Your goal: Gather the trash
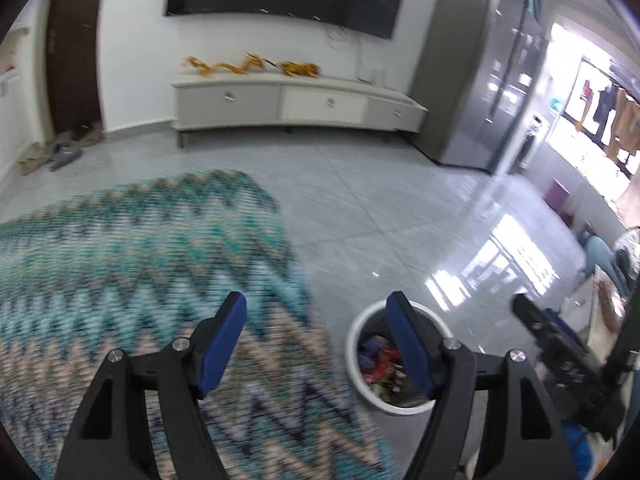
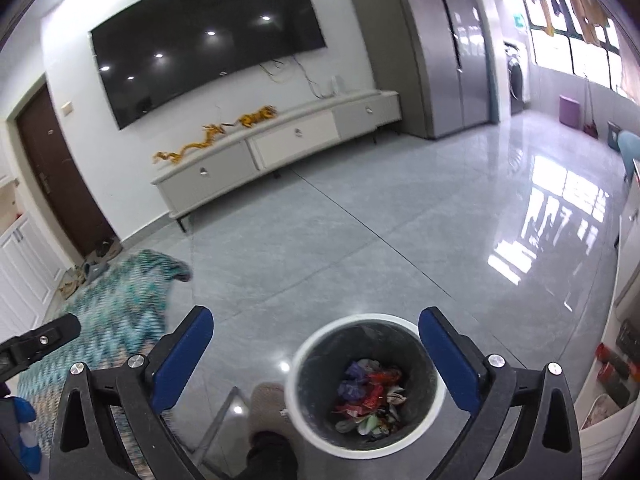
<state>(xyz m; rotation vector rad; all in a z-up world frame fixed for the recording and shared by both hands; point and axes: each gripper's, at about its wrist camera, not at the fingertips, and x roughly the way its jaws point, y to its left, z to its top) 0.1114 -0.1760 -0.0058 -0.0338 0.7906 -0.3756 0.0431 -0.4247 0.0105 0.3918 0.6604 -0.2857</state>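
Observation:
A white round trash bin with a dark liner stands on the grey tiled floor, holding several crumpled colourful wrappers. My right gripper is open and empty, high above the bin. The bin also shows in the left wrist view, low and right of centre, partly behind my right blue finger. My left gripper is open and empty, above the edge of a zigzag-patterned teal rug. The right gripper's black body shows at the right of the left wrist view.
A long white TV cabinet with yellow dragon figures stands against the far wall under a big television. A grey fridge is to its right. A slippered foot is beside the bin. Shoes lie by the brown door.

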